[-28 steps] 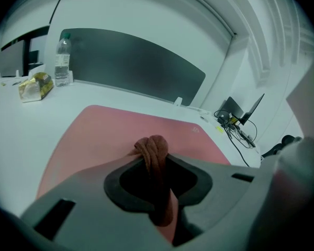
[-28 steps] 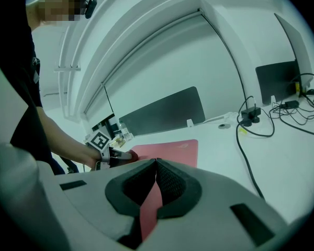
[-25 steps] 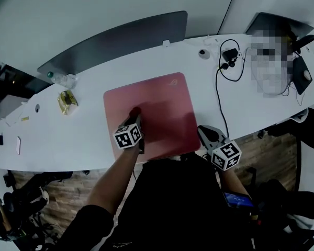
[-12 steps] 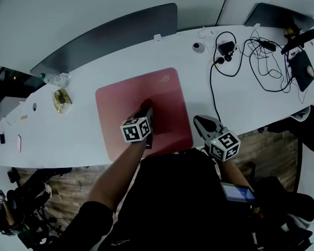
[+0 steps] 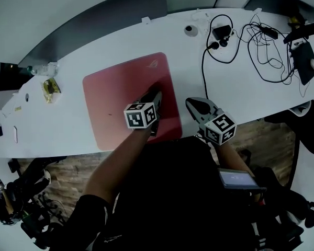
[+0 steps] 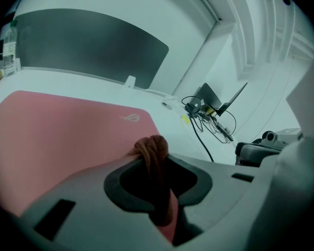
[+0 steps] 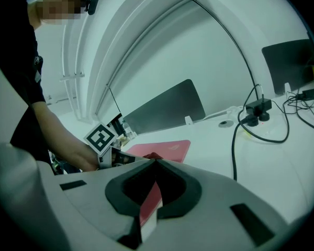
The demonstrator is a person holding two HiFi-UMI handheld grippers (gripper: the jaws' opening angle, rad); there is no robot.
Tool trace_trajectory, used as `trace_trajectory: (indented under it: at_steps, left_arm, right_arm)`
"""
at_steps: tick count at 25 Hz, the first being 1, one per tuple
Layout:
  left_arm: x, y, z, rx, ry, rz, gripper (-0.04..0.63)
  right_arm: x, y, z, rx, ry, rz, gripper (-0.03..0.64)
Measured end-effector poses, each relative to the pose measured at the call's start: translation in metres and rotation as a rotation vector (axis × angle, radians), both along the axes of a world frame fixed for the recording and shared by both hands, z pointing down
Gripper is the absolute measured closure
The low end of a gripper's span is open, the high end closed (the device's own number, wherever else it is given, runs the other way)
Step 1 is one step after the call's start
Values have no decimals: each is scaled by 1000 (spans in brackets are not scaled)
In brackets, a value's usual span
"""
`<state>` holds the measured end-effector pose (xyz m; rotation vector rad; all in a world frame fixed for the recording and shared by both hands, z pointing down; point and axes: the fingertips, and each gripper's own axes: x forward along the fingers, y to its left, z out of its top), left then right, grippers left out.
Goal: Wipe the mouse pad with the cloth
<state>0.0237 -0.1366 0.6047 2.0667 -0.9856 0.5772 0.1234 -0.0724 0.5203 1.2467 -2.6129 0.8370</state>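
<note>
Cloth [image 6: 153, 149] half-hidden, gripped by left tongs [image 6: 149, 162] on mouse pad [image 6: 57, 129] | right tongs [image 7: 156, 161] closed

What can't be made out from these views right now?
Cloth: mostly buried between the left gripper's jaws, left gripper view.
Near edge of the mouse pad: partly covered by the person's arm, head view.
Yellow item, far left: too small, head view.

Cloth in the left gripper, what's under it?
The red mouse pad lies under the cloth, which the left gripper pinches. The spot right beneath is hidden by the cloth itself.
</note>
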Motion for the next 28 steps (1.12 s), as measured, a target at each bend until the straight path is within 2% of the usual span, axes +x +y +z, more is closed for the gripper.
trace_trajectory:
  at_steps: [8,13,17,19,23,28]
  left_arm:
    - [50,4,-2,2,12,35,511]
    - [76,6,-2,10,16,92,511]
    - [92,0,-18,23,124,100,511]
    - [95,-10,-27,56,146,98,511]
    - [88,-29,-17,68,96,84,511]
    - [51,-51,-6,98,-70,66,511]
  right_arm:
    - [20,-22,4,1,-12,-50,591]
    - [28,-33,4,6,-27,-63,591]
    - [36,-36,5,4,-35,-53,591]
    - [38,-37,6,0,-38,-52,591]
    - [36,-37,9,-5,-26,-67,591]
    - [22,-51,6,24,-27,-111,591]
